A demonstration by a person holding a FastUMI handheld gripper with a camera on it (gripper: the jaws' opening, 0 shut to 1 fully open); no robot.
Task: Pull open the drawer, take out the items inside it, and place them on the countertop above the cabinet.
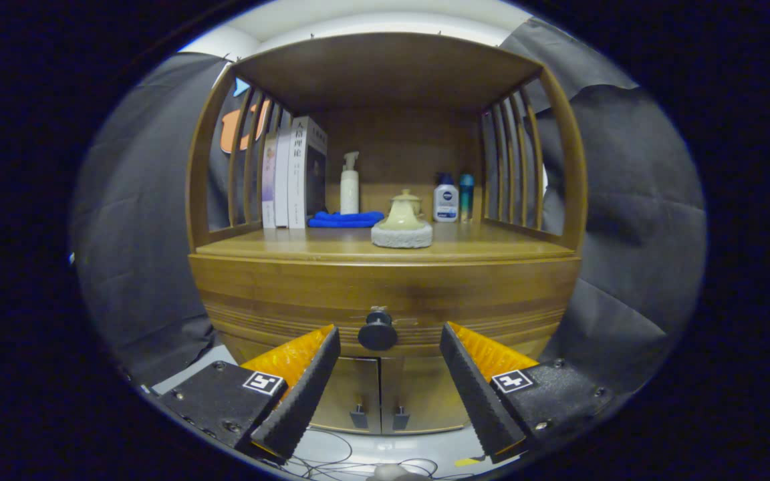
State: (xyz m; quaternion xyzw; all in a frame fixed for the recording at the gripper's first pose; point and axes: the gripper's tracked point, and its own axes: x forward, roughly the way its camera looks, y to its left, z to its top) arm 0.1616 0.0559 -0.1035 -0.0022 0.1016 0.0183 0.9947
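Note:
A wooden cabinet stands straight ahead, its drawer [291, 294] closed under the countertop [291, 248]. A round dark knob [377, 333] sits at the middle of the drawer front. My gripper [390, 334] is open, with the knob between the two fingertips and slightly left of centre, still a little beyond them. Neither finger touches the knob. What lies inside the drawer is hidden.
On the countertop stand books [291, 175], a folded blue cloth [346, 219], a white pump bottle [349, 184], a pale lidded pot on a stone base [403, 224] and two small bottles [453, 198]. Slatted side rails and a top shelf enclose it. Two lower doors [378, 394] are shut; cables [351, 461] lie on the floor.

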